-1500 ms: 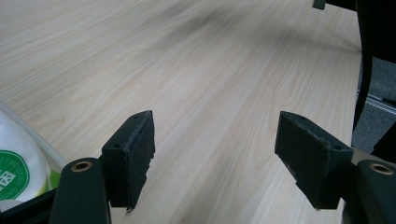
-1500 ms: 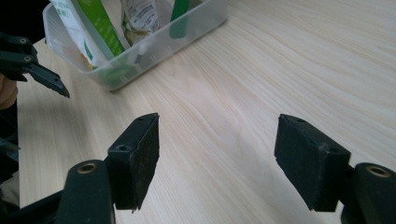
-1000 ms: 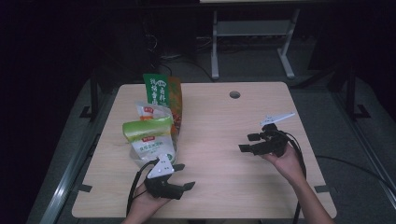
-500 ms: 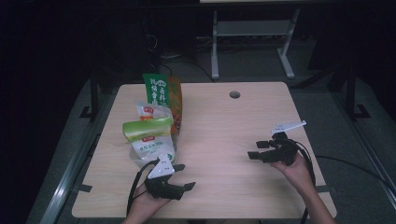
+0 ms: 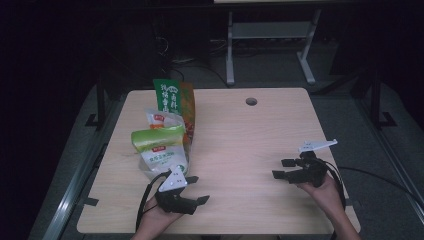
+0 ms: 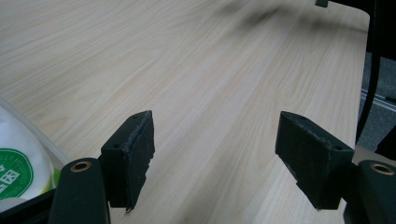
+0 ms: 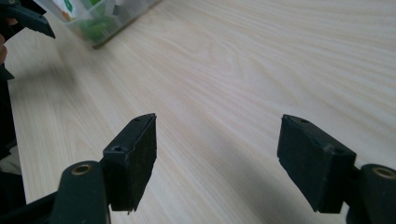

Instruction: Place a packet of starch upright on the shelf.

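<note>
- The snack bags [image 5: 162, 137] are sitting in a bunch on the left side of the table [image 5: 240, 150], the pale green-topped pouch [image 5: 160, 152] at the front, a white-and-orange bag [image 5: 161, 119] behind it and a tall green one [image 5: 167, 95] standing at the back.
- I'm holding my left claw [image 5: 192, 190] just beside that front pouch, jaws spread wide and gripping nothing.
- My right claw [image 5: 285, 169] is sitting well apart over on the right, also wide open and empty, aimed across the bare wood.
- I'm thinking the pouch is the easy grab: turn the left claw toward it and pinch the flat top seam, not the puffy middle.
- Nothing is blocking the way, though the bags are leaning together, so pulling one could tip the others.
- The cable hole [image 5: 251, 101] at the far edge is sitting well out of the way.
</note>
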Action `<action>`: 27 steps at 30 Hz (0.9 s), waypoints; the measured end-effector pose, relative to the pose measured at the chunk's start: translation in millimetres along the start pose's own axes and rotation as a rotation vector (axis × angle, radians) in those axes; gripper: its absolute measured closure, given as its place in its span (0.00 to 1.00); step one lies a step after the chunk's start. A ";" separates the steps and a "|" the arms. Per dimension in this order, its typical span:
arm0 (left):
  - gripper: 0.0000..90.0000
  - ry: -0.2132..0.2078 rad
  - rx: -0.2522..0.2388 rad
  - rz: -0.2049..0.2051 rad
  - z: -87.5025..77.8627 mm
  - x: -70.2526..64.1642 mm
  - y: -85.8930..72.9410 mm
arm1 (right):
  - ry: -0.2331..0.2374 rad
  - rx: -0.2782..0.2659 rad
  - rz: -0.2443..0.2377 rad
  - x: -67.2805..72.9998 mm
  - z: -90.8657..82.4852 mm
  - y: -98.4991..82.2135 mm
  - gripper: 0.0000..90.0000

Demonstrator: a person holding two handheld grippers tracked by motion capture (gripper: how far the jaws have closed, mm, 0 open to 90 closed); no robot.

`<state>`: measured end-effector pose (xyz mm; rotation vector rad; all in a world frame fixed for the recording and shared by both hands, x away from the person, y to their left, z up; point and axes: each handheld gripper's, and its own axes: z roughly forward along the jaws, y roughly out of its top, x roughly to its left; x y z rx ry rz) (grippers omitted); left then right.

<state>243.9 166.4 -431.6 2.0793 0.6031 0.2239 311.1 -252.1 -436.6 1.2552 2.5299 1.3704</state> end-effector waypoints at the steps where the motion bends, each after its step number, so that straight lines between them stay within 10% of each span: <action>1: 0.31 0.000 -0.001 0.002 -0.1 0.2 0.0 | -0.001 0.002 0.000 -0.3 -0.6 -1.9 0.31; 27: 0.30 -0.022 0.010 0.027 5.3 -4.1 1.1 | -0.013 -0.024 -0.008 19.4 -10.1 -35.6 0.29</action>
